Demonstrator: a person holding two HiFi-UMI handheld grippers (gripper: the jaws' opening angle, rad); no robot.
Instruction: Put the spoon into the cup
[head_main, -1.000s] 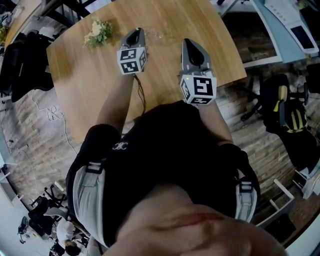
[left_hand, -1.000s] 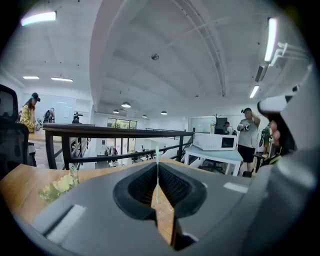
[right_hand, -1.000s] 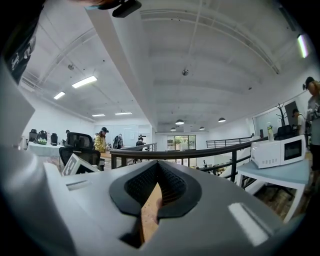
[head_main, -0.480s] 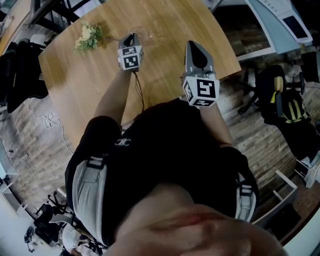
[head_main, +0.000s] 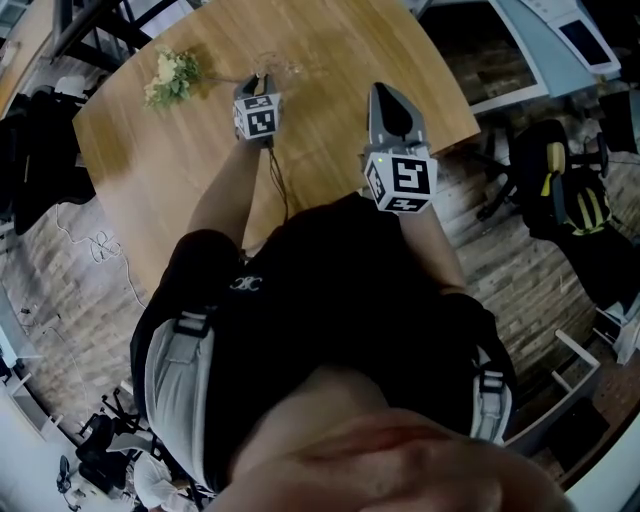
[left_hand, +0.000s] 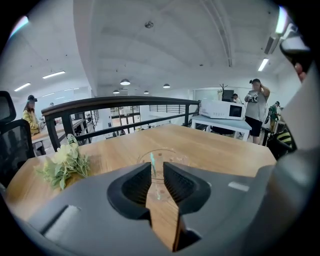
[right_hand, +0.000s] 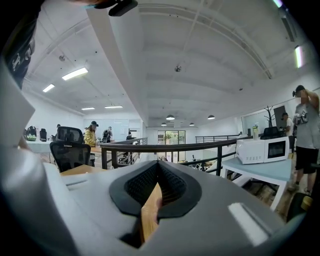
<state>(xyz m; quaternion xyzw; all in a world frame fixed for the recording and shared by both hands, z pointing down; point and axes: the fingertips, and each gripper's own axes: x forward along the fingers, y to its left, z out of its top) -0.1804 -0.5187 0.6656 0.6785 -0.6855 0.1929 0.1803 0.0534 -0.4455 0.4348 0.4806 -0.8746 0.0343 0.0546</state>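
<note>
While the left gripper's (left_hand: 157, 165) jaws, which have just been opening, stand apart, the teal spoon (left_hand: 152, 161) stands ungripped at their tips, inside the clear cup (left_hand: 177, 155). Right gripper (right_hand: 157, 162): closed, empty.
</note>
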